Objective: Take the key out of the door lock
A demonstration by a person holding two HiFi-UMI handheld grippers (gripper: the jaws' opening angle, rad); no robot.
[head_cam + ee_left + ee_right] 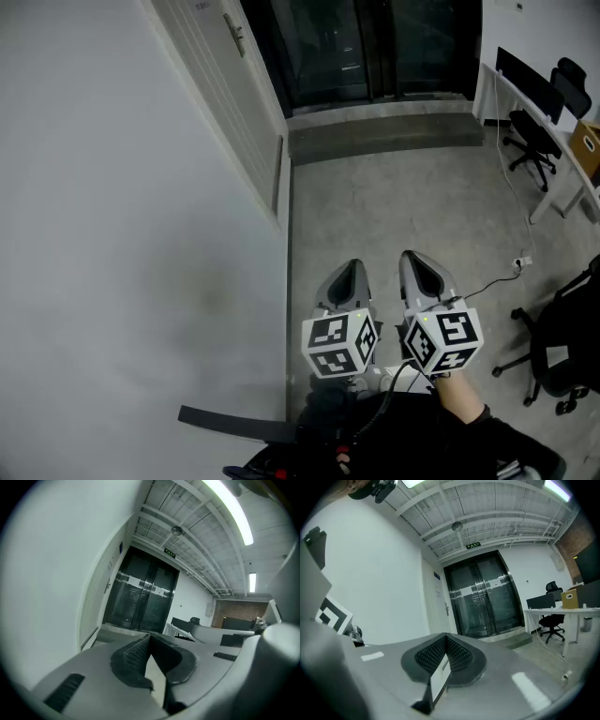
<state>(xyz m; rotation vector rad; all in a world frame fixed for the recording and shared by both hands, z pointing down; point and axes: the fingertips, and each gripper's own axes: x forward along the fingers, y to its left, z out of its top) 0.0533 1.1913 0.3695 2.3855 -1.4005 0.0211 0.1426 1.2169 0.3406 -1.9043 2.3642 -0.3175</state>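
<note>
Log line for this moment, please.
left tongs: shut, empty | right tongs: shut, empty | door: ahead, not reached | key: not visible

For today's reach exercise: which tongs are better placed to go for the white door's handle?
Left, marginally: the left tongs hang nearer the wall with the white door, the right tongs beside them, farther out. Both are shut, empty, far from it.

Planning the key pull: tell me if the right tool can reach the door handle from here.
Probably not yet: the right tool is held low, and the door handle is far ahead on the wall. Only bare floor lies between.
</note>
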